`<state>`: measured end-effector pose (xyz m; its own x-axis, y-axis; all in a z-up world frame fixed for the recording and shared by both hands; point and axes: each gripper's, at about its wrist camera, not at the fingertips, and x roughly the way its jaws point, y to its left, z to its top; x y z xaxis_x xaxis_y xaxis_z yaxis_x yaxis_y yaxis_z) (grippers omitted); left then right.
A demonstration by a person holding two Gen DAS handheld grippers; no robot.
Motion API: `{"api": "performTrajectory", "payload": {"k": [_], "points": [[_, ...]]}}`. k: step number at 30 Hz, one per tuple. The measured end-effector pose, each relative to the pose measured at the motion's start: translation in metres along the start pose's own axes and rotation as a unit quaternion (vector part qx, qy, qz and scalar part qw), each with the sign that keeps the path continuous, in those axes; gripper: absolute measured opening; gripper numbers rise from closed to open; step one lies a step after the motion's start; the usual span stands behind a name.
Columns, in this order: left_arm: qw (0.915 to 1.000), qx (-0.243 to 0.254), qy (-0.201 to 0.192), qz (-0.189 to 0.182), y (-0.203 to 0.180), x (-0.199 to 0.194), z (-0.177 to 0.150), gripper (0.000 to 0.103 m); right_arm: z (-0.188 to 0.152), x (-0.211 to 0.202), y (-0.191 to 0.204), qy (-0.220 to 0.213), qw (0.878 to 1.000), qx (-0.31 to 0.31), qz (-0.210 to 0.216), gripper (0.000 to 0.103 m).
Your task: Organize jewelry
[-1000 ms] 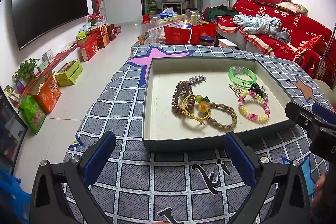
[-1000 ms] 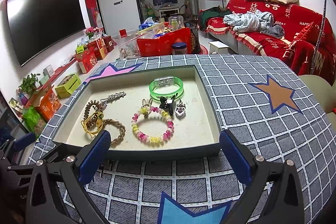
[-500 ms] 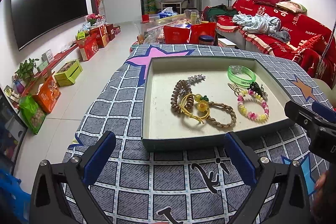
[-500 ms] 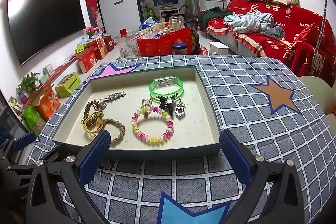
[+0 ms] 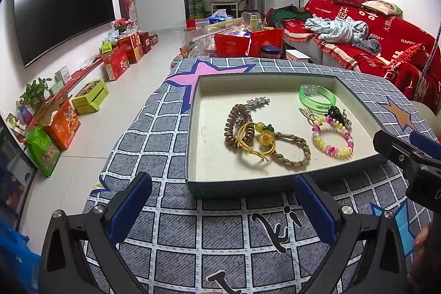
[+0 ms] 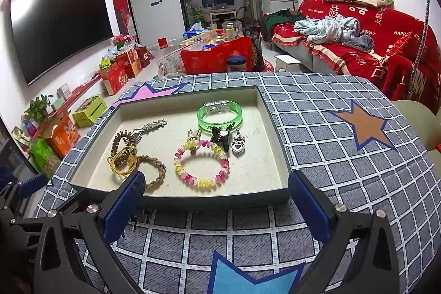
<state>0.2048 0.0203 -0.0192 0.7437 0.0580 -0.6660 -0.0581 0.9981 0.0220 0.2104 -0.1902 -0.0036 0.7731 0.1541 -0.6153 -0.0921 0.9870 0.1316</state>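
Both the left gripper [image 5: 220, 207] and right gripper [image 6: 215, 204] are held with fingers apart and empty before the tray [image 6: 217, 201] on the desk [image 6: 325, 128]. The beaded bracelet [image 6: 202, 163] inside is judged light, slippery; best pinched across its strand.

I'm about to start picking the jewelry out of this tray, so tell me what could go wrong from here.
The yellow cord, brown coil bracelet and braided bracelet overlap, so lifting one may drag the others.

The black charm and heart pendant lie against the pink and yellow bead bracelet; a grip there could catch two pieces.

Both the left gripper and right gripper sit open near the tray wall and might nudge it.
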Motion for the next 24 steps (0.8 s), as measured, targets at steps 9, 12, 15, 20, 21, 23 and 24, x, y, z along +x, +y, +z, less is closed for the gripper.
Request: {"api": "performTrajectory", "payload": {"k": [9,12,15,20,21,23,24], "points": [[1.0000,0.002,0.000,0.000,0.0003,-0.0007,-0.0008,0.103,0.0002,0.0000,0.0006,0.000,1.000,0.000,0.000,0.103],[1.0000,-0.001,0.002,0.000,0.0019,-0.0019,-0.0017,0.103,0.0002,0.0001,0.0006,0.000,1.000,0.000,0.001,0.103],[1.0000,0.000,0.001,0.002,0.0029,-0.0032,-0.0017,0.103,0.0002,-0.0002,0.0008,0.000,1.000,0.000,0.000,0.103],[1.0000,0.001,0.002,0.002,0.0029,-0.0027,-0.0003,0.103,0.0013,0.0004,0.0036,0.000,1.000,-0.001,0.001,0.103],[1.0000,0.001,0.002,0.002,0.0029,-0.0027,-0.0001,0.103,0.0015,0.0004,0.0038,0.000,1.000,-0.001,0.002,0.103],[1.0000,0.001,0.002,0.001,0.0032,-0.0036,-0.0008,0.103,0.0013,0.0004,0.0036,0.000,1.000,0.000,0.001,0.103],[1.0000,0.002,0.001,0.001,0.0032,-0.0035,-0.0006,0.103,0.0015,0.0004,0.0039,0.000,1.000,0.000,0.001,0.103]]}}
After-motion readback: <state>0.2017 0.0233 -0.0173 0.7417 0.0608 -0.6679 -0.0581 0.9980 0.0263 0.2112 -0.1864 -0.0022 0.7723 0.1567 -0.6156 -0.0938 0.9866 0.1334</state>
